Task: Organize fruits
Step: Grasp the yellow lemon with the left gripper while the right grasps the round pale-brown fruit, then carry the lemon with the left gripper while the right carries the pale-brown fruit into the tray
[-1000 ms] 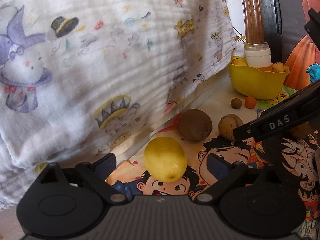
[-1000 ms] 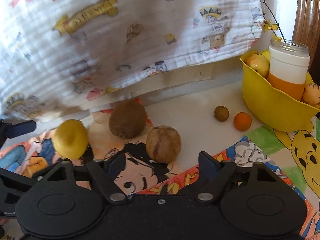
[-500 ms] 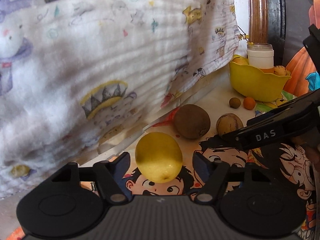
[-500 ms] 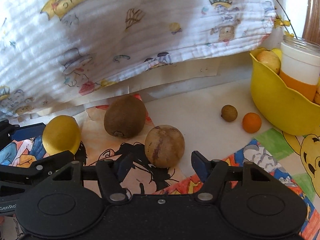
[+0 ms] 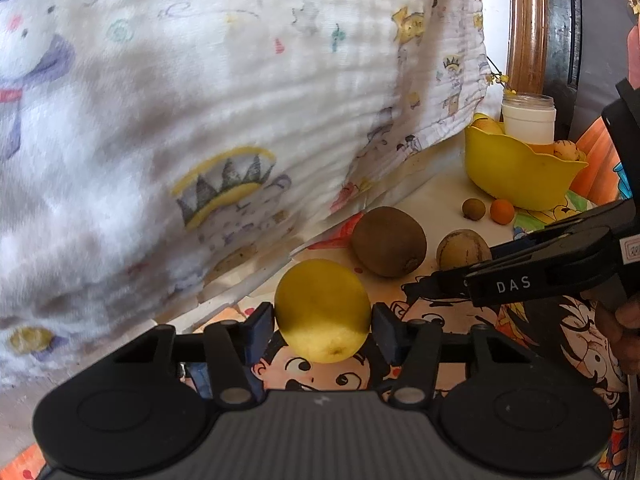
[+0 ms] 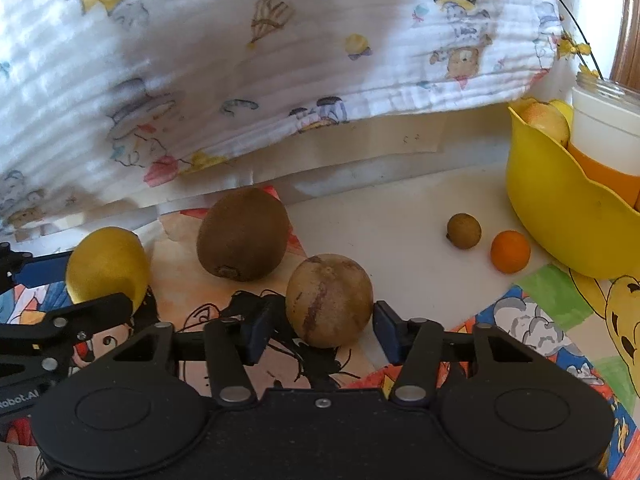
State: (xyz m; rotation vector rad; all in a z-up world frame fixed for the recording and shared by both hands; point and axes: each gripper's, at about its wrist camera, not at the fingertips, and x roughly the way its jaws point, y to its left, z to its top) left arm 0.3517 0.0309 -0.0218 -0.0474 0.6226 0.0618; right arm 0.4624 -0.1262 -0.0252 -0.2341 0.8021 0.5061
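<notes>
Closing in, left claw [image 5: 323, 322] pads touch lemon [image 5: 322, 310]; right claw [image 6: 320, 326] narrowing round brown fruit [image 6: 329, 300], small gaps both sides; both angled down.

Crinkled cloth [image 6: 280, 40], glossy plastic bowl [image 6: 560, 220], fuzzy kiwi [image 6: 242, 234]

Yellow lemon [image 5: 322, 310] on cartoon mat, fuzzy brown kiwi [image 6: 243, 234] behind, mottled tan round fruit [image 6: 329, 300] beside it

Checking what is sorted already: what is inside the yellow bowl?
The yellow bowl holds a white-and-orange jar, a pale yellow fruit and a knobbly tan one; anything lower is hidden by its wall.
</notes>
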